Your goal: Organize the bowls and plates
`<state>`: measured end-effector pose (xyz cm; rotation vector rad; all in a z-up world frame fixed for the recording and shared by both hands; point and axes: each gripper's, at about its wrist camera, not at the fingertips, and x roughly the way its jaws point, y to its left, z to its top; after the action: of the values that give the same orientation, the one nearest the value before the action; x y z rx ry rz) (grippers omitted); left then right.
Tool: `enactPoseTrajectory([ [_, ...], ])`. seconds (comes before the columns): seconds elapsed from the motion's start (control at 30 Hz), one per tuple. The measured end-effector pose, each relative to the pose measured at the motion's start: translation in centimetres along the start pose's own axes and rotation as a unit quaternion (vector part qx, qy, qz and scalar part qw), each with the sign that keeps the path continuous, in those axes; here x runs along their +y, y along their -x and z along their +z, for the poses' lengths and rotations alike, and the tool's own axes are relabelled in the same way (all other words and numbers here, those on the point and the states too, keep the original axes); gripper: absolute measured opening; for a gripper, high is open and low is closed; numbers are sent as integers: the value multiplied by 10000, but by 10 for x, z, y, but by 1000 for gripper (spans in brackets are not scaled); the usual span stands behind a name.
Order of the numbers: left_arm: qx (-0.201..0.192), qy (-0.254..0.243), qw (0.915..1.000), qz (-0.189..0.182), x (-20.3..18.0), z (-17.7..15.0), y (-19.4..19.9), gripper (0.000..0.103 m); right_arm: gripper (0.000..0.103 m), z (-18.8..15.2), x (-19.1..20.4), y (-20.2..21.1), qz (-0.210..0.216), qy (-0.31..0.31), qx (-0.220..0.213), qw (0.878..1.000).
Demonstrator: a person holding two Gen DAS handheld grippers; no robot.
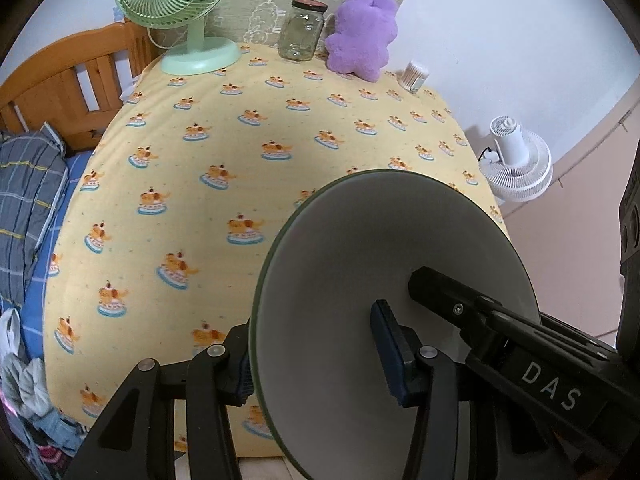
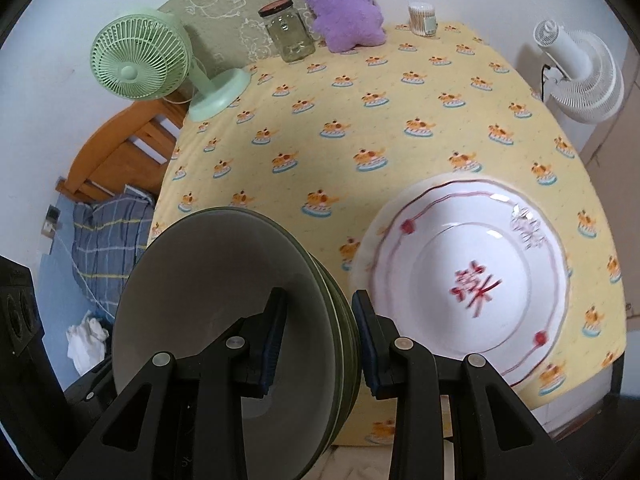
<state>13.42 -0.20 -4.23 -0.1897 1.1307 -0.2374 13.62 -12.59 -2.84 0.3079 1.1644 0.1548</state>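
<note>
A stack of grey bowls with green rims [image 2: 224,320] is pinched at opposite rims by the left hand-held gripper [image 1: 312,352] and the right hand-held gripper [image 2: 318,336], held up over the near tabletop [image 2: 400,120] edge. The bowl count can't really be made out. Beside it, a white plate with red markings [image 2: 472,276] is seen lying flat, a bit blurred.
</note>
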Motion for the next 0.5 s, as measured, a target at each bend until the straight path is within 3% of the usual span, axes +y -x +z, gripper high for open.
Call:
enactPoseTrajectory([
  [0.5,-148,345,9993,61,-78,1,-21,50,37,29,-75,27,75,380,59,9992],
])
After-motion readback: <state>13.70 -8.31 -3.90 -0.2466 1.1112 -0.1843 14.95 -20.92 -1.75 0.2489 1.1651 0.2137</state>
